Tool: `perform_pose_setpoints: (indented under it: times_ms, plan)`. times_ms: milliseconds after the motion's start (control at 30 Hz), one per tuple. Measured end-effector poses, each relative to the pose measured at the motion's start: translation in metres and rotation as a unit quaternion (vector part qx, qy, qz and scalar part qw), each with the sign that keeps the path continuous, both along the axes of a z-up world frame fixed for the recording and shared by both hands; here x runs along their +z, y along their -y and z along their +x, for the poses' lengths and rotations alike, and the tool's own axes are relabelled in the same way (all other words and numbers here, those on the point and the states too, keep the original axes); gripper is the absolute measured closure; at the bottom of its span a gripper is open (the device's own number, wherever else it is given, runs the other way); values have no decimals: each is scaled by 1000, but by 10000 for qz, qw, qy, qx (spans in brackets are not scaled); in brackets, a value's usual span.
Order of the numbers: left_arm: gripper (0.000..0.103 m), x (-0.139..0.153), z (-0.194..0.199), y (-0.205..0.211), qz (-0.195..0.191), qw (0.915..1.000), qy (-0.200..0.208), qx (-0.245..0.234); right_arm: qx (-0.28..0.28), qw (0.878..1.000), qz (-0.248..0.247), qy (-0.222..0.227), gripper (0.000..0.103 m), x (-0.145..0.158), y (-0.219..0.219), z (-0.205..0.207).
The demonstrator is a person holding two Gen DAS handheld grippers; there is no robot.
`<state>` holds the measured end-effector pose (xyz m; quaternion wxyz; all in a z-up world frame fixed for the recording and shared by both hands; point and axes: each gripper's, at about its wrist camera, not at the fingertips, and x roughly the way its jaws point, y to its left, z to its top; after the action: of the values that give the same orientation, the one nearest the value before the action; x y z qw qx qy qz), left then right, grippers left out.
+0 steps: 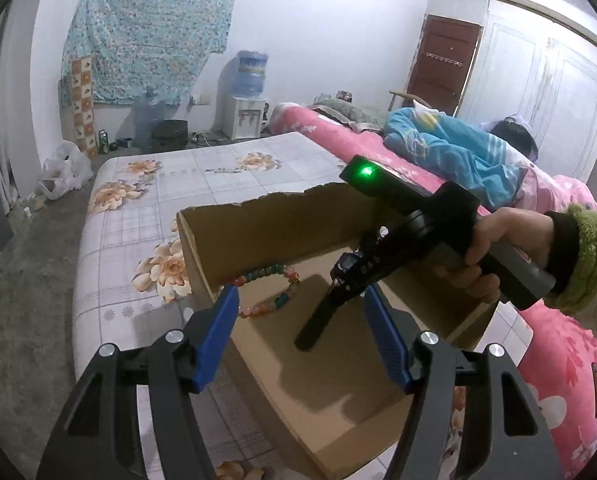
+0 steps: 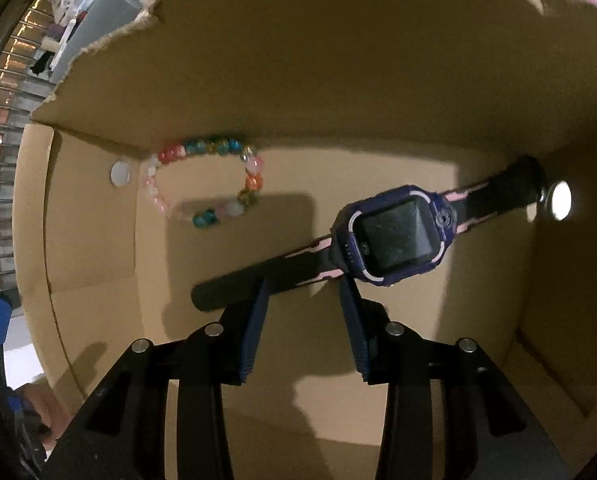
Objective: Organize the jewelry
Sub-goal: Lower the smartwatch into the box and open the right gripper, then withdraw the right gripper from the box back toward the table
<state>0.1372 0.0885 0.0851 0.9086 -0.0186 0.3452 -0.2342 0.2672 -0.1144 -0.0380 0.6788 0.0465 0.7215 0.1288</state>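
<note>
**Watch and bracelet in the box**

Box [image 1: 282, 216] of torn cardboard sits on the bed [image 1: 146, 184], and everything here is placed against it; the bracelet [image 2: 206, 178] of coloured beads lies on the box floor, tight in the corner by the far wall; the watch [image 2: 394, 236] is over the middle of the floor, its strap running toward the right wall.

The right hand-held gripper [image 2: 304, 292] points down into the box; its blue fingers [image 2: 254, 320] stand on either side of the strap, parted, and whether they touch it I cannot tell; a hand [image 1: 510, 248] holds its handle over the box's right edge.

The left hand-held gripper [image 1: 300, 304] hovers at the box's near side, jaws wide apart with nothing held between them.
</note>
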Motion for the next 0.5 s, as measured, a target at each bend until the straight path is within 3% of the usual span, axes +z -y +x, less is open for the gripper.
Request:
perform_pose_setpoints:
  times_ms: [167, 233, 300, 433, 500]
  plan:
    - [40, -1, -6, -7, -72, 10000, 57, 22, -106, 9997, -1, 202, 63, 6, -1, -1]
    - [39, 2, -11, -11, -137, 9999, 96, 39, -81, 9993, -105, 348, 52, 15, -1, -2]
    - [39, 5, -18, -18, -246, 9995, 172, 60, -55, 9978, -266, 597, 49, 29, 5, -8]
    - [34, 14, -38, -36, -495, 9979, 397, 100, -350, 9923, 1, 1192, 48, 84, 26, -31]
    - [30, 19, -50, -45, -587, 9970, 497, 110, -503, 9835, 190, 1727, 47, 123, 42, -57]
